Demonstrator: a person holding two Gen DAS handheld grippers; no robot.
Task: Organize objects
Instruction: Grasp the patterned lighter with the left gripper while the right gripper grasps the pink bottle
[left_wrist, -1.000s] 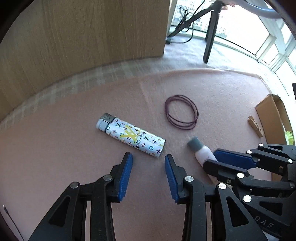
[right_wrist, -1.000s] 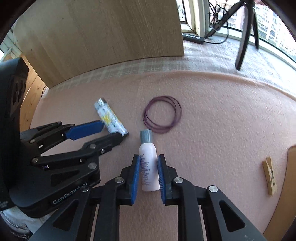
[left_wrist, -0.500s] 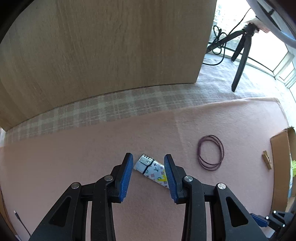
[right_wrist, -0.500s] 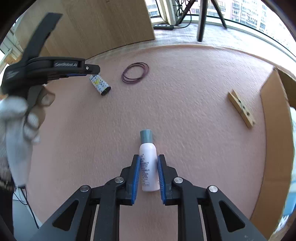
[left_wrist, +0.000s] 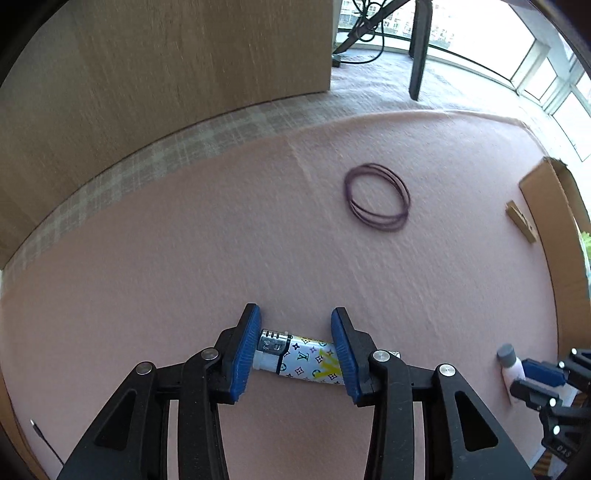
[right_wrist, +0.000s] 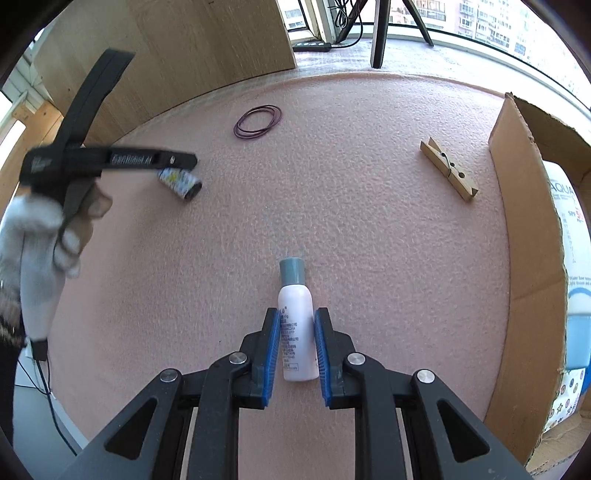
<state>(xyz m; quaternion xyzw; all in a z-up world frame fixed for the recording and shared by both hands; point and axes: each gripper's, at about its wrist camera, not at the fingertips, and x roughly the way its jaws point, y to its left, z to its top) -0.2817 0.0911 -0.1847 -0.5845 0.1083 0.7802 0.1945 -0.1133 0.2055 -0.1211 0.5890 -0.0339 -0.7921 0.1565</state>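
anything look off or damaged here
Nothing spilled or broken. The cardboard box has a ragged, torn top edge. The lighter lies crosswise between the left gripper's fingers, which have just been opening.

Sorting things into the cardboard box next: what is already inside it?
In the cardboard box, a white and blue sunscreen tube and a patterned item show; the box wall hides the rest.

A: What's on the mat?
B: One lighter (left_wrist: 301, 360), one small bottle (right_wrist: 297, 321), one clothespin (right_wrist: 448, 168), and one bundle of purple rubber bands (right_wrist: 258, 122).
A: Boxes?
B: One cardboard box (right_wrist: 517, 229).
A: Grippers?
B: Two.
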